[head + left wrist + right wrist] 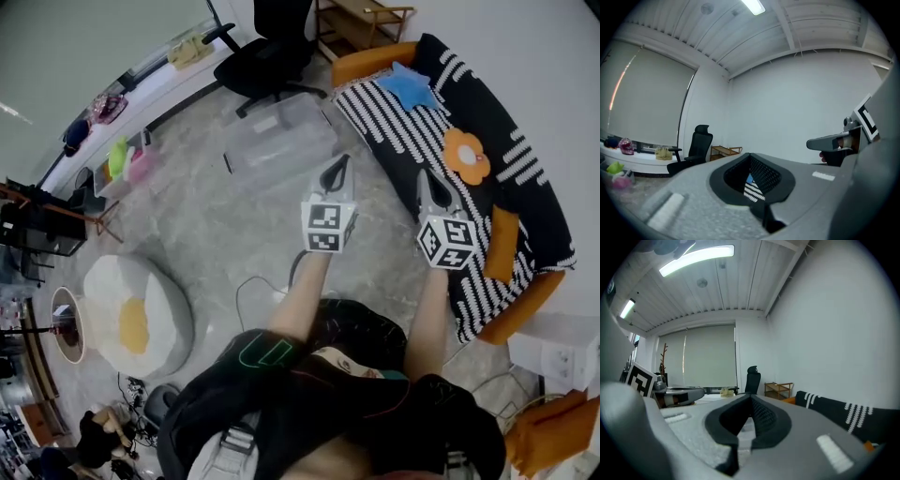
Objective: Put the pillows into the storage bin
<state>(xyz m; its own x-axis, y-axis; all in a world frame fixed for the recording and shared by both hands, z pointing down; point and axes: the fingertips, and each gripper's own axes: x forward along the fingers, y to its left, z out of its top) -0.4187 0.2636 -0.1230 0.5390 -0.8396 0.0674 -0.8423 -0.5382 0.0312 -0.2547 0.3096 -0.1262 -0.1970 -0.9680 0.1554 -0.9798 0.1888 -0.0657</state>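
Three pillows lie on the striped sofa (403, 141) in the head view: a blue star pillow (410, 86), an orange flower pillow (467, 156) and an orange rectangular pillow (502, 244). The clear storage bin (279, 136) stands on the floor left of the sofa, its lid on. My left gripper (343, 162) is held in the air between bin and sofa, shut and empty. My right gripper (424, 174) hovers over the sofa's near edge, also shut with nothing in it. In the left gripper view the closed jaws (750, 155) frame a sliver of blue and stripes. The right gripper (751, 397) points along the sofa (853, 416).
A black office chair (272, 52) and a wooden shelf (361, 19) stand beyond the bin. An egg-shaped beanbag (136, 314) sits on the floor at the left. A small box of colourful items (127, 164) rests by the window ledge. Cables trail near the person's feet.
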